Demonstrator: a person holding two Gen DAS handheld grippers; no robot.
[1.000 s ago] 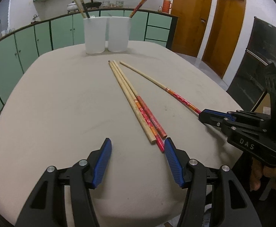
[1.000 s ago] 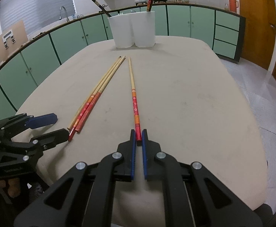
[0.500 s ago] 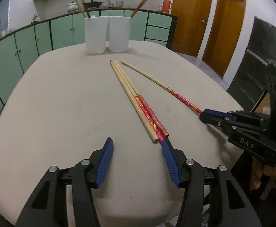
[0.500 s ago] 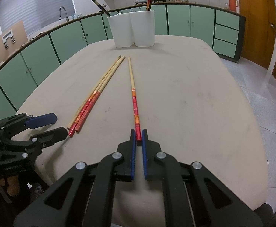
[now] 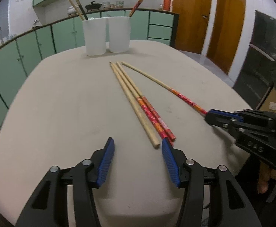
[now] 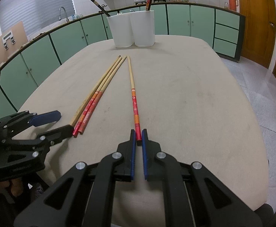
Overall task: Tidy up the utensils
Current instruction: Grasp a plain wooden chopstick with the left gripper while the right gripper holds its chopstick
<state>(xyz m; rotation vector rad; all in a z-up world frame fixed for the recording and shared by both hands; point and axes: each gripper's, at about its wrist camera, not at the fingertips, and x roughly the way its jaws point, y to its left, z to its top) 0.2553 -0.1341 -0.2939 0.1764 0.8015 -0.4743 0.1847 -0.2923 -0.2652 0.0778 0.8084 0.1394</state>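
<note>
The red end of 1 long wooden chopstick [image 6: 134, 102] is clamped in the right gripper [image 6: 138, 135]. The left gripper [image 5: 137, 145] is held released beside 3 bundled chopsticks [image 5: 138, 102] on the beige desk [image 5: 62, 104]. Farthest, 2 white plastic holders [image 6: 131, 30] are stood touching.

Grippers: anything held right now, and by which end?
The right gripper is shut on the lone chopstick, gripping its red painted end. The left gripper holds nothing; its jaws stand apart by the three chopsticks.
</note>
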